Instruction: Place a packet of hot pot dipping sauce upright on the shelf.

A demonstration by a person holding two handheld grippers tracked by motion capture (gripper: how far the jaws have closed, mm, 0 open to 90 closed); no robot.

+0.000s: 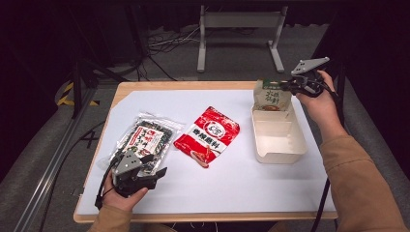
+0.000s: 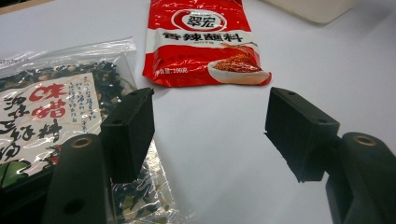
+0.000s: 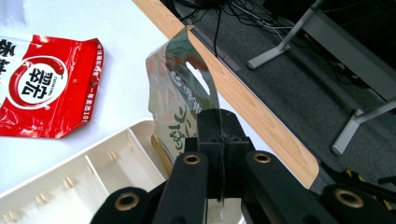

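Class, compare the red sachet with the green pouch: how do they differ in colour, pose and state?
The red sachet is red and white; the green pouch is green and cream. The sachet lies flat on the table; the pouch stands upright at the far end of the tray. The sachet lies free; the pouch is pinched by the right claw. Both are printed food packets.

In the left gripper view, the clear seaweed packet (image 2: 51,121) is being cut off by the edge at 9 o'clock and partly covered by a black jaw. The cream tray (image 2: 317,7) is being cropped at 1 o'clock. In the right gripper view, the lower edge of the green pouch (image 3: 180,107) is being hidden between the jaws, and the red sachet (image 3: 42,88) is being cut off at 9 o'clock.
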